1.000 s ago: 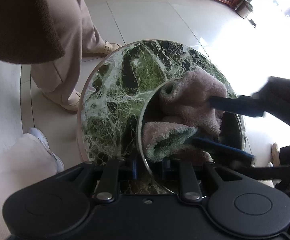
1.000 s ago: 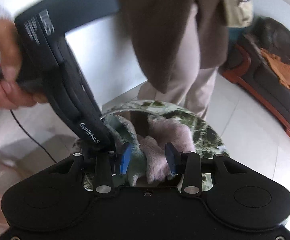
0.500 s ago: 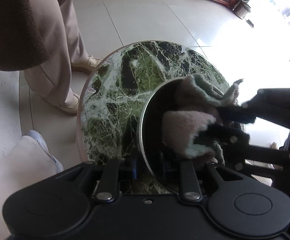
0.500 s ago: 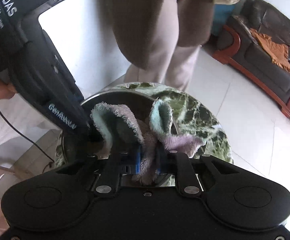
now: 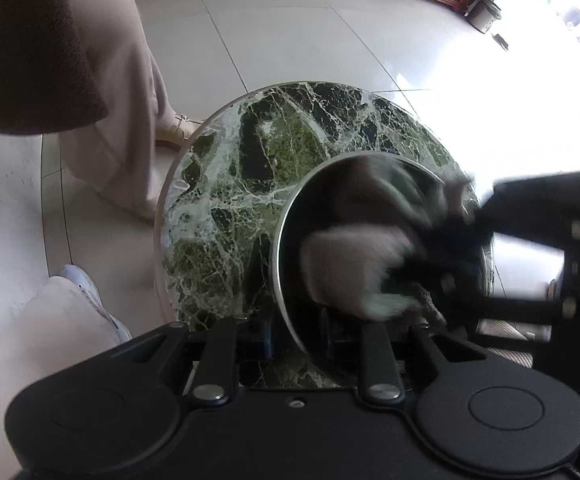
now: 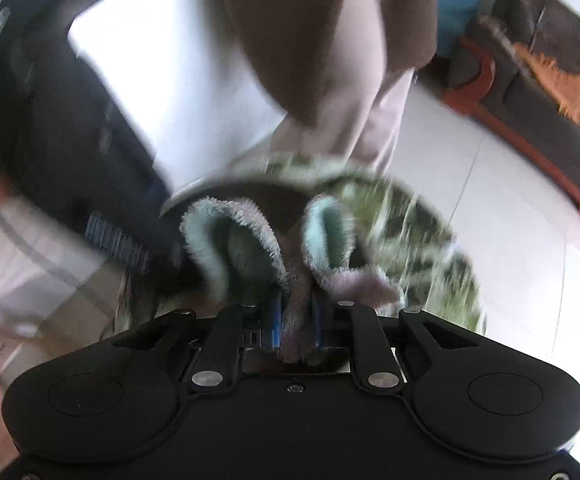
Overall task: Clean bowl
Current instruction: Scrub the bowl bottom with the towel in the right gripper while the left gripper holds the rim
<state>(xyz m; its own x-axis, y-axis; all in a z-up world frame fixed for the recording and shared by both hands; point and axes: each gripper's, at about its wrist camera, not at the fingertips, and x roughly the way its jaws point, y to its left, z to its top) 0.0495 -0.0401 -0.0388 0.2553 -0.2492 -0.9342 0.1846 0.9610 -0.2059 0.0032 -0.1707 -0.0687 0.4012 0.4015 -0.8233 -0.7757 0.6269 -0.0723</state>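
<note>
One metal bowl (image 5: 290, 240) stands tilted on its edge on the round green marble table (image 5: 250, 184), toward the table's right side in the left wrist view, its dark inside facing right. Its rim passes between the two blue-padded fingers of the left gripper (image 5: 297, 338), one pad outside the wall and one inside; the jaws are drawn in on the rim, pinching it. Inside the bowl sits a fluffy cloth (image 5: 349, 264), pinkish-grey on one face and pale green on the other, blurred in this view. The right gripper (image 5: 441, 252) reaches into the bowl from the right, its dark fingers buried in the cloth.

In the right wrist view, the right gripper (image 6: 295, 322) has its blue pads pressed close together with a fold of the cloth (image 6: 250, 248) squeezed between them; two loops of the cloth stand up ahead of the fingers. Much of this view is smeared by motion, so the bowl's outline here is hard to make out.

Beyond the table, a person in beige trousers (image 5: 118, 132) and a brown top stands on the pale tiled floor (image 5: 290, 40). A dark sofa with a reddish wooden frame (image 6: 529, 92) lies farther off at the right.
</note>
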